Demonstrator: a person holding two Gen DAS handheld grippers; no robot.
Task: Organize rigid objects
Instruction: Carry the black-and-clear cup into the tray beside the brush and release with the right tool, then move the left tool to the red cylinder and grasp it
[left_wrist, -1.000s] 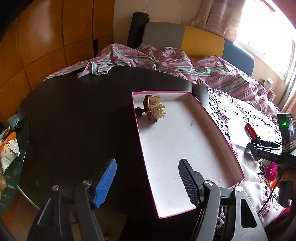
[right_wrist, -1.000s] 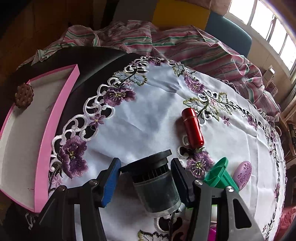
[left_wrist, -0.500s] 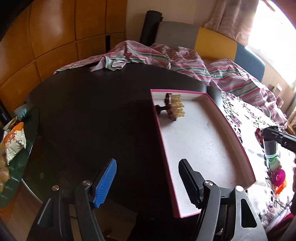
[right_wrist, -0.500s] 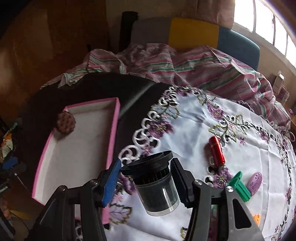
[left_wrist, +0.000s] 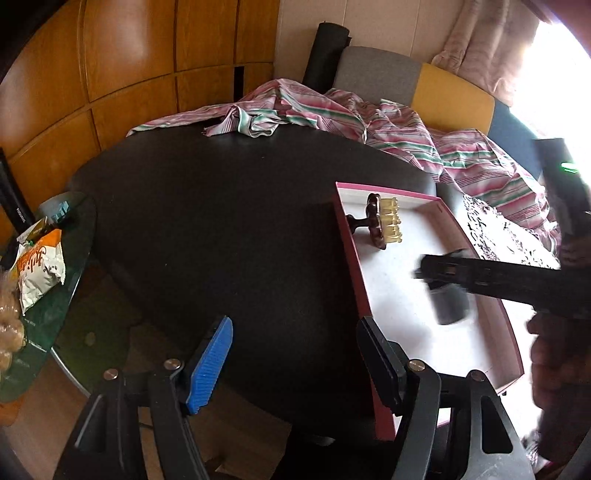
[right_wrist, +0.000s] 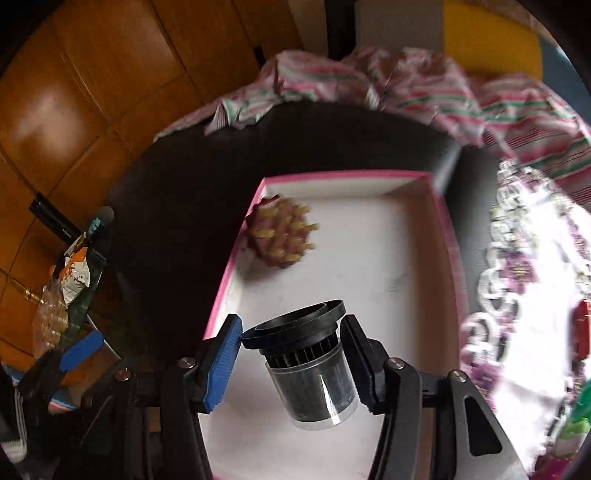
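Note:
My right gripper (right_wrist: 291, 354) is shut on a black cylinder with a flanged top and clear base (right_wrist: 308, 363) and holds it above the pink-rimmed white tray (right_wrist: 448, 236). A brown scalp brush with yellow bristles (right_wrist: 282, 236) lies in the tray's far left corner. In the left wrist view the tray (left_wrist: 349, 251), the brush (left_wrist: 382, 227) and the blurred cylinder (left_wrist: 448, 302) under the right gripper (left_wrist: 443, 275) show. My left gripper (left_wrist: 295, 354) is open and empty over the black table, left of the tray.
A striped pink cloth (left_wrist: 332, 114) lies at the table's far edge. A white embroidered cloth (right_wrist: 524, 280) with a red tube (right_wrist: 581, 328) and green item (right_wrist: 576, 417) lies right of the tray. Snack bags (left_wrist: 37, 266) sit on a glass side table at left.
My right gripper carried the black cylinder left from the embroidered cloth to above the tray. My left gripper drifted left, so the tray sits further right in its view.

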